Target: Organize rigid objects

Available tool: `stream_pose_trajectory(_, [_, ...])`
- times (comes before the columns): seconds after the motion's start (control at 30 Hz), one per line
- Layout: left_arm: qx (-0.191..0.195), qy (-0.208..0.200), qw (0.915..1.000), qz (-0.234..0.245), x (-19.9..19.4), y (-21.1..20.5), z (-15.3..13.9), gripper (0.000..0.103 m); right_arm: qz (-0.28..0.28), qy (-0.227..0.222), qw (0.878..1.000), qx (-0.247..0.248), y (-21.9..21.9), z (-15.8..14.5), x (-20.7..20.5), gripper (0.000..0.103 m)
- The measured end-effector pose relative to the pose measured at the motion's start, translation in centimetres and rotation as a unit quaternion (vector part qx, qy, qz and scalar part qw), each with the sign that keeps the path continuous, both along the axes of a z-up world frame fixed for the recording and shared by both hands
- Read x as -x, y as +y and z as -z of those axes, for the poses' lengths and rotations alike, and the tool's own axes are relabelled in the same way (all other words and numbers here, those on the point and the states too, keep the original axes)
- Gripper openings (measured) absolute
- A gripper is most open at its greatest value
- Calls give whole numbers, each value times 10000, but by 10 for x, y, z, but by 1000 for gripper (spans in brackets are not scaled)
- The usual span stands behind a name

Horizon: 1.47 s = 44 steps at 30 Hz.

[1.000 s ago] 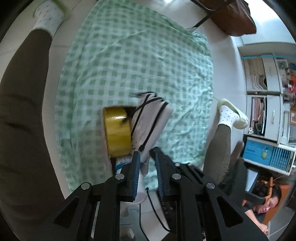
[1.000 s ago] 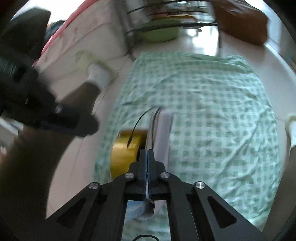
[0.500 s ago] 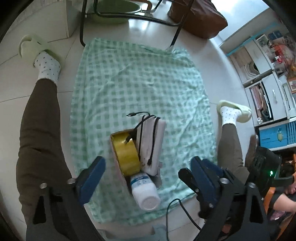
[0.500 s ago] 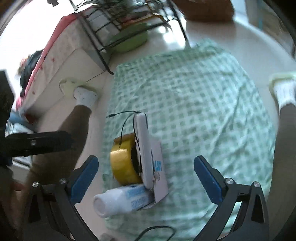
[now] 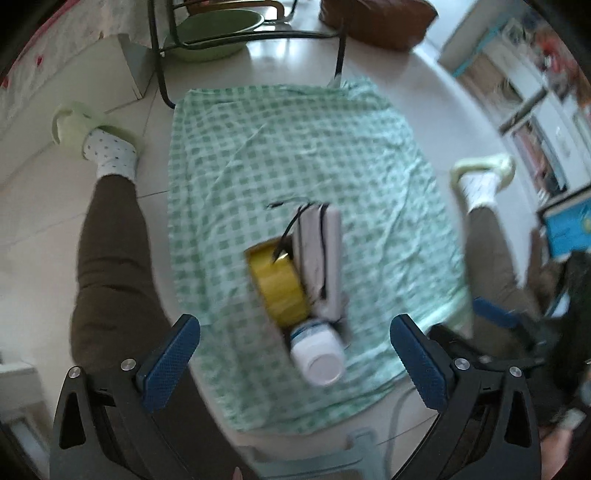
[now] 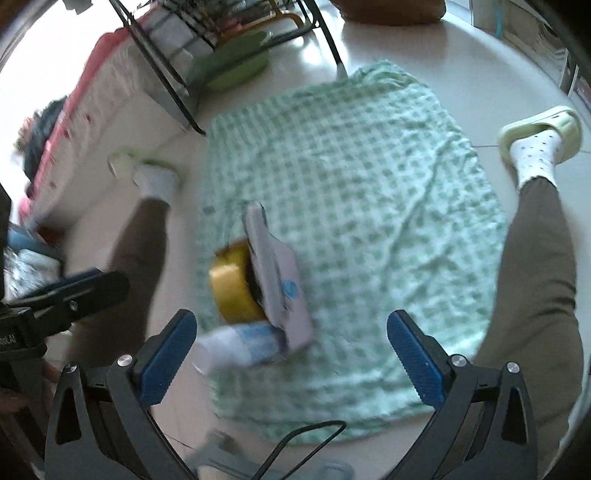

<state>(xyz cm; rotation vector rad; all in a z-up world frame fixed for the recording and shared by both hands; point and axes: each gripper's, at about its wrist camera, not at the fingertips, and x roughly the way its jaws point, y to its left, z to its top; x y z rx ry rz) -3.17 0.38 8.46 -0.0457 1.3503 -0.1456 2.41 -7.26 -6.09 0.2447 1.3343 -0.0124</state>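
On a green checked cloth (image 5: 295, 147) lie a yellow tape roll (image 5: 280, 286), a pale flat device wound with a black cable (image 5: 319, 251) and a white bottle (image 5: 319, 352), packed side by side. My left gripper (image 5: 295, 326) hangs above them, pointing down, open, with nothing between its pads. From the right wrist view the tape roll (image 6: 234, 290), the flat device (image 6: 275, 273) beside a pale card with blue print, and the bottle (image 6: 236, 349) sit below my right gripper (image 6: 291, 321), which is also open and holds nothing. The left gripper (image 6: 86, 286) shows at that view's left edge.
The person's legs in brown trousers (image 5: 110, 258) and slippered feet (image 5: 92, 136) flank the cloth (image 6: 351, 166). A black metal rack (image 5: 258, 35) over a green basin (image 5: 214, 31) and a brown bag (image 5: 373, 18) stand beyond it. A black cable (image 6: 306, 439) trails at the near edge.
Both grippers have opened wide, the left from nearly shut, the right from fully shut. Both have risen away from the packed objects, so more of the cloth and floor shows.
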Motion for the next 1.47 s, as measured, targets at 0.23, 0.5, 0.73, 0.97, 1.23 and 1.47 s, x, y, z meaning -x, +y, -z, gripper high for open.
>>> stream_pose_trajectory(0.23, [5, -148, 9996, -221, 9, -2, -19, 103, 267, 178, 9994, 91, -1, -16, 10, 103])
stream_pose_trajectory(0.5, [-242, -413, 9982, -360, 29, 7, -33, 103, 381, 279, 9988, -158, 1, -13, 17, 103])
stream_pose_trajectory(0.73, [-342, -230, 9989, -213, 21, 1, -9, 103, 150, 396, 9990, -139, 18, 10, 12, 103])
stream_pose_trajectory(0.97, [-85, 126, 9998, -158, -2, -1, 24, 103, 543, 681, 9954, -392, -1, 36, 13, 103])
stream_pose_trajectory(1.23, [-269, 211, 9992, -184, -12, -4, 36, 103, 473, 817, 9948, -381, 0, 48, 9, 103])
stream_pose_trajectory(1.47, [-37, 245, 9994, -226, -10, -4, 38, 103, 819, 939, 9884, -871, -9, 60, 12, 103])
